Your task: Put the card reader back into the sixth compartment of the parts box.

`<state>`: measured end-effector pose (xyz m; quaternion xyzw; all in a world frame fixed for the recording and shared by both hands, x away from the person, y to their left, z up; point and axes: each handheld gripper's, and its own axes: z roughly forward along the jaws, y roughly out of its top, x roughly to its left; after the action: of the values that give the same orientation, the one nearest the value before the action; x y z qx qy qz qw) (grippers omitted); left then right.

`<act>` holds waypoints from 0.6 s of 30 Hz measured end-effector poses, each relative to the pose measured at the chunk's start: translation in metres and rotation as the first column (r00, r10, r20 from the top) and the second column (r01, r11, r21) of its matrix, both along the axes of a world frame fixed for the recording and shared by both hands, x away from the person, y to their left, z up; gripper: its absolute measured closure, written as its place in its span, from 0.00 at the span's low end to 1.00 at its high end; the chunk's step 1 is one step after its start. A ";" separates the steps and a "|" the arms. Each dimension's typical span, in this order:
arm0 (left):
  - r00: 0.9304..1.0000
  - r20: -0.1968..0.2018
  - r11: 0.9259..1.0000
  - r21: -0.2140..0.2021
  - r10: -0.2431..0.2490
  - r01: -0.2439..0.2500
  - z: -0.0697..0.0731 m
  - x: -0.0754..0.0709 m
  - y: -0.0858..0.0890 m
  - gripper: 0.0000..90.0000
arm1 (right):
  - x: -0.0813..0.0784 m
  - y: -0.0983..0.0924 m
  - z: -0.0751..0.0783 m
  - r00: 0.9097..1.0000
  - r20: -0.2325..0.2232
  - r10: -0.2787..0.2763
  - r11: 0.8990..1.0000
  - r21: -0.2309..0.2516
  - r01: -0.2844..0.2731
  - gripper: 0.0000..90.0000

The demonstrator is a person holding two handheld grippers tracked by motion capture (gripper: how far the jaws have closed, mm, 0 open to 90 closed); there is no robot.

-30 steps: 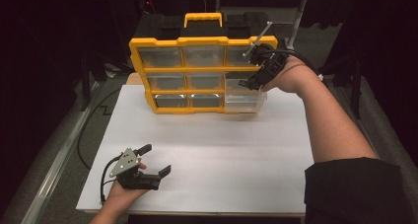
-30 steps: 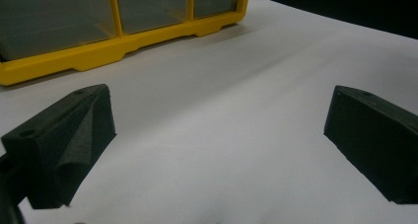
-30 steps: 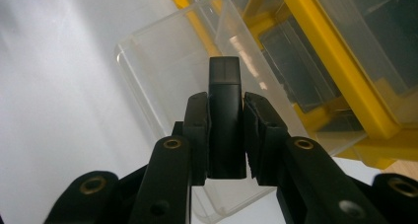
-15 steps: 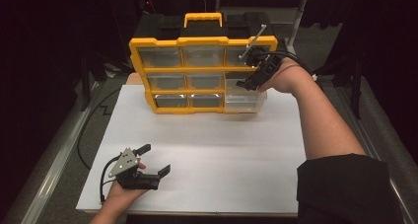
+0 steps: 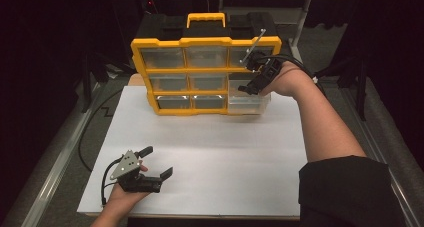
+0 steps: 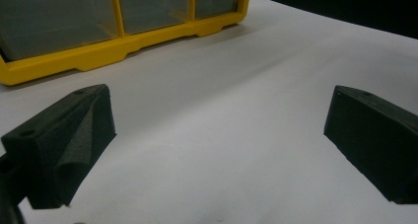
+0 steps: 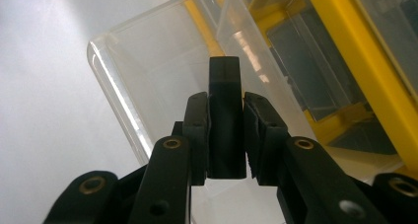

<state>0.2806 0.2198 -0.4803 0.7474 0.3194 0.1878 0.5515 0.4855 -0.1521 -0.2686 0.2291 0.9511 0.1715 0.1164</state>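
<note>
Right gripper (image 7: 224, 130) view reveals black block (image 7: 225, 110) clamped over clear drawer (image 7: 148, 61).

A yellow-framed organizer (image 5: 205, 77) with a yellow handle and a black back stood at the upper centre of the high view, its drawers clear and greyish, and one clear drawer (image 5: 248, 103) stuck out at its lower right. The sheet (image 5: 225, 152) beneath it was plain white, against dark surroundings. Both the left gripper (image 5: 156, 162) at the lower left and the right gripper (image 7: 226, 125) were black, the latter clamping a small black block (image 7: 226, 110).
</note>
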 end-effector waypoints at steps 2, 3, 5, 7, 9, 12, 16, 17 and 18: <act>1.000 -0.001 1.000 0.003 -0.004 0.004 0.000 0.000 0.000 0.00 | 0.000 0.000 0.001 1.000 -0.001 0.006 1.000 0.012 -0.006 0.82; 1.000 -0.002 1.000 0.003 -0.003 0.003 0.000 0.000 0.000 0.00 | 0.000 0.000 0.001 1.000 -0.002 0.002 1.000 0.018 -0.002 0.82; 1.000 -0.001 1.000 0.003 -0.003 0.003 0.000 0.000 0.000 0.00 | 0.000 -0.001 0.002 1.000 -0.005 0.000 1.000 0.021 0.000 0.82; 1.000 0.000 1.000 0.004 -0.001 0.001 0.000 0.000 0.000 0.00 | 0.000 -0.001 0.004 1.000 -0.006 -0.003 1.000 0.023 0.003 0.78; 1.000 -0.003 1.000 0.002 -0.001 0.001 -0.001 0.001 -0.001 0.00 | -0.001 -0.003 0.007 1.000 0.022 -0.014 0.999 0.044 0.013 0.57; 1.000 -0.001 1.000 0.004 -0.002 0.002 0.000 0.000 -0.001 0.00 | -0.002 -0.007 0.010 1.000 0.015 -0.019 0.998 0.064 0.018 0.40; 1.000 -0.006 1.000 0.004 -0.001 0.001 -0.001 0.002 0.000 0.00 | -0.011 -0.013 0.012 1.000 -0.003 -0.029 0.998 0.051 0.029 0.32; 1.000 -0.007 1.000 0.001 0.000 0.000 -0.001 0.002 0.000 0.00 | -0.015 -0.016 0.012 0.999 -0.006 -0.035 0.998 0.051 0.035 0.31; 1.000 -0.005 1.000 0.003 0.002 -0.002 -0.001 0.002 -0.001 0.00 | -0.017 -0.018 0.013 0.999 -0.009 -0.036 0.998 0.052 0.036 0.30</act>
<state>0.2827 0.2192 -0.4809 0.7483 0.3210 0.1870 0.5495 0.4680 -0.1700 -0.2559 0.2500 0.9425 0.1930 0.1095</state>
